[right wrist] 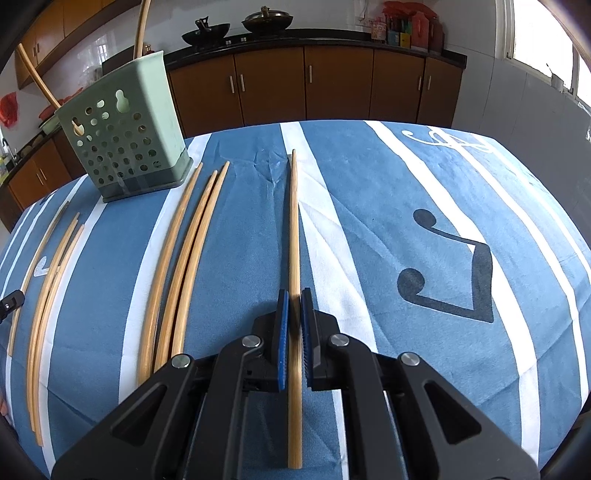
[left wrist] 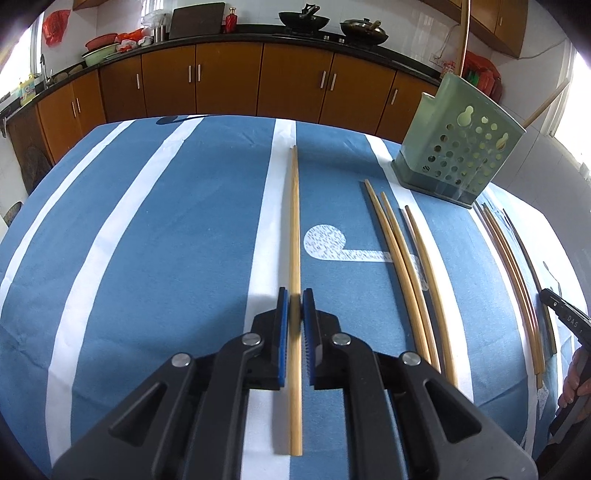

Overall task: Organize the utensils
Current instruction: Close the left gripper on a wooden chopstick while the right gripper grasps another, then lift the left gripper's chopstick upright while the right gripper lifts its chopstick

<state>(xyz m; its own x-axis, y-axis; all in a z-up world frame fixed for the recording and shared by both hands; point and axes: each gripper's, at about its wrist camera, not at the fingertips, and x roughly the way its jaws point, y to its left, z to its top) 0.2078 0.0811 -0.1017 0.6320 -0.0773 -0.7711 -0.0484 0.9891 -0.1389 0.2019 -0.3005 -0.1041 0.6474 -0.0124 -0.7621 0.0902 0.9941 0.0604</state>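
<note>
In the left wrist view my left gripper [left wrist: 295, 297] is shut on a long bamboo chopstick [left wrist: 294, 221] that points away over the blue striped tablecloth [left wrist: 166, 240]. My right gripper [right wrist: 294, 295] is likewise shut on a bamboo chopstick [right wrist: 294, 229] in the right wrist view. A green perforated utensil holder [left wrist: 458, 147] [right wrist: 122, 140] stands between the two, with two chopsticks [right wrist: 142, 29] upright in it. Several loose chopsticks [left wrist: 402, 266] [right wrist: 184, 258] lie on the cloth near the holder. I cannot tell whether either held chopstick is off the cloth.
More loose chopsticks [right wrist: 48, 295] [left wrist: 517, 266] lie in a second group. A person's hand [left wrist: 576, 376] holds the other gripper at the right edge. Brown cabinets [left wrist: 229, 77] and a counter with woks [left wrist: 303, 18] stand beyond the table's far edge.
</note>
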